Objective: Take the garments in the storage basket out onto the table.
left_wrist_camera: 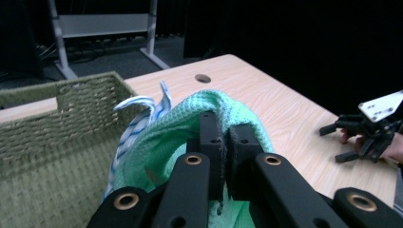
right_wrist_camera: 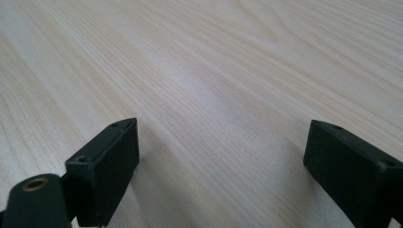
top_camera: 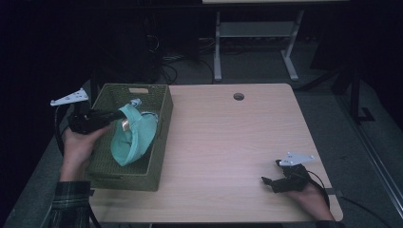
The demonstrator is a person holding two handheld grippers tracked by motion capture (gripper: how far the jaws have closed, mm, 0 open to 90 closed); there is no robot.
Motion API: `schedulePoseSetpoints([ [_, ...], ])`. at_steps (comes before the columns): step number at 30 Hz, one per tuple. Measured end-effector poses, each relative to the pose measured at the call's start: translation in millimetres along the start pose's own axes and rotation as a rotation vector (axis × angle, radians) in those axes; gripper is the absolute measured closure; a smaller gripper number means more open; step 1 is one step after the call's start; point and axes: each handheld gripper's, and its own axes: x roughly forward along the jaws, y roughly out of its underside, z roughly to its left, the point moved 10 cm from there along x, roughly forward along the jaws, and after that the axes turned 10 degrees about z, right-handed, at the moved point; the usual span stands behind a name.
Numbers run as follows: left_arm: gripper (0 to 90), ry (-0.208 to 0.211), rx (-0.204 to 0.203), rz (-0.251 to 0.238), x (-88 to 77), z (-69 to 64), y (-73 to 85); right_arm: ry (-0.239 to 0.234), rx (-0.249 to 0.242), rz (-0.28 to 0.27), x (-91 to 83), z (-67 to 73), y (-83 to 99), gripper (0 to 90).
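A green waffle-weave cloth [top_camera: 135,135] hangs over the green woven basket [top_camera: 157,164], its lower part drooping inside. My left gripper [top_camera: 122,115] is shut on the cloth's top fold. In the left gripper view its black jaws [left_wrist_camera: 223,137] pinch that cloth [left_wrist_camera: 247,118], and a blue-and-white striped cloth [left_wrist_camera: 135,118] lies behind it in the basket [left_wrist_camera: 57,123]. My right gripper [top_camera: 270,183] rests on the table near the front right edge, open, with nothing between its jaws. The right gripper view has both its pads [right_wrist_camera: 107,164] wide apart over bare wood [right_wrist_camera: 223,95].
The light wooden table [top_camera: 228,137] has a round cable hole [top_camera: 238,96] at the back. The basket stands at the table's left edge. Beyond the table are a white desk frame [top_camera: 217,52] and cables on a dark floor.
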Motion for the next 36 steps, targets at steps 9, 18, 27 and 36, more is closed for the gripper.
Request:
schedulePoseSetpoints([
  [9,86.7,0.021,0.038,-0.019,-0.5,-17.3,-20.4,0.001,0.002,0.0,0.0,-0.1,-0.1,11.2],
  [18,86.8,0.043,0.068,-0.027,1.8,-32.9,-36.0,0.002,0.003,0.0,0.0,-0.3,-0.1,11.2],
  [27,86.8,0.068,0.101,-0.027,11.3,-50.5,-50.1,0.001,0.003,-0.001,0.0,-0.3,-0.1,11.2],
  [36,86.8,0.103,0.14,-0.022,29.6,-73.6,-62.8,0.001,0.003,-0.001,0.0,-0.3,-0.1,11.3],
])
